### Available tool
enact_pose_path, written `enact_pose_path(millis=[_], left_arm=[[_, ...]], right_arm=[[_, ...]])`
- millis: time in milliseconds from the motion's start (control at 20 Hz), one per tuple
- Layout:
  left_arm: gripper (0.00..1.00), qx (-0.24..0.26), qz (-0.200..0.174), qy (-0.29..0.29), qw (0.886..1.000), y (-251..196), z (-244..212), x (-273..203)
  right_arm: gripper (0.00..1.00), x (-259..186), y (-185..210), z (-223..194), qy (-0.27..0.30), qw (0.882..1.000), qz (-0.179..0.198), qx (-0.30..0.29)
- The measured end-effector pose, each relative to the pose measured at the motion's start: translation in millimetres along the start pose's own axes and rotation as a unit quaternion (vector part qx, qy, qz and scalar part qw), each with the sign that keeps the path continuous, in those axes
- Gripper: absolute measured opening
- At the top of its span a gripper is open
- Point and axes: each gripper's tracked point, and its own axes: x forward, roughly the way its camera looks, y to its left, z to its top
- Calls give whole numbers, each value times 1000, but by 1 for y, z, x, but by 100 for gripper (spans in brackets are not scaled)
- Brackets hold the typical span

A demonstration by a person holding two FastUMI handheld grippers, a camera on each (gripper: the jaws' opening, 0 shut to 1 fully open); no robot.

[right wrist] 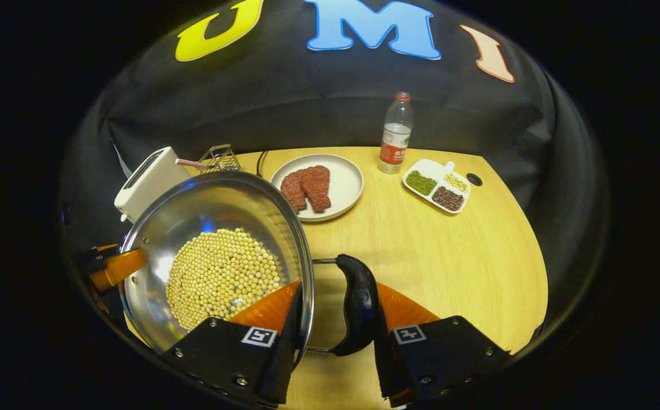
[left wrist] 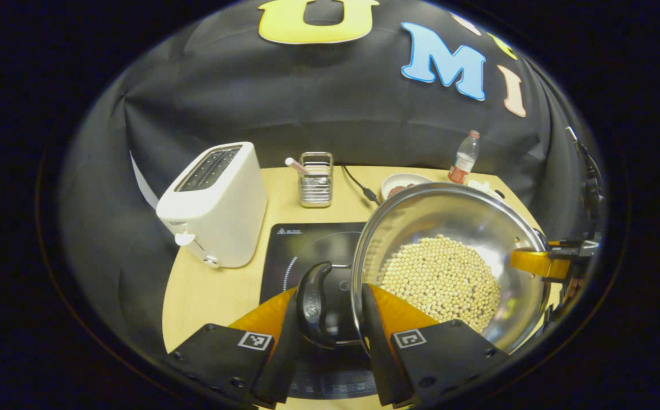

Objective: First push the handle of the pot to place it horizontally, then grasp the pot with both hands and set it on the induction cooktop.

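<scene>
Black cloth backs the wooden table (left wrist: pixel 210 296). From the left gripper view, my left gripper (left wrist: pixel 330 336) clamps the pot (left wrist: pixel 449 267) by its near handle (left wrist: pixel 314 304), the pot partly above the induction cooktop (left wrist: pixel 301 245). From the right gripper view, my right gripper (right wrist: pixel 335 336) pinches the pot's opposite handle (right wrist: pixel 358 304). I should keep both level so the beans (right wrist: pixel 221 276) stay in, then centre it over the cooktop.
</scene>
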Motion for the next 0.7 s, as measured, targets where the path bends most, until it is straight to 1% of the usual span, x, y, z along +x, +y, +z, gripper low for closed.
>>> enact_pose_path(millis=[50, 200, 250, 300, 350, 400, 450, 500, 700], left_arm=[[63, -3, 1, 2, 1000, 8, -1, 2], [63, -7, 5, 4, 1000, 33, -3, 6], [65, -8, 7, 5, 1000, 39, -4, 8], [66, -8, 8, 7, 1000, 46, -4, 9], [65, -8, 9, 8, 1000, 52, -5, 9], [63, -8, 9, 10, 1000, 58, -6, 11], [63, -9, 9, 11, 1000, 64, -6, 13], [59, -9, 10, 11, 1000, 66, -6, 15], [60, -11, 8, 12, 1000, 82, -6, 21]], right_arm=[[59, 2, 7, 2, -1, 1000, 1, -3], [59, 11, 28, 4, 1, 1000, 6, -8], [59, 14, 33, 4, 4, 1000, 8, -7], [59, 15, 39, 4, 5, 1000, 9, -6], [59, 18, 45, 4, 7, 1000, 9, -6], [59, 21, 50, 3, 8, 1000, 10, -6], [59, 23, 54, 3, 9, 1000, 9, -4], [59, 24, 58, 3, 9, 1000, 9, -4], [59, 31, 72, 3, 11, 1000, 7, -1]])
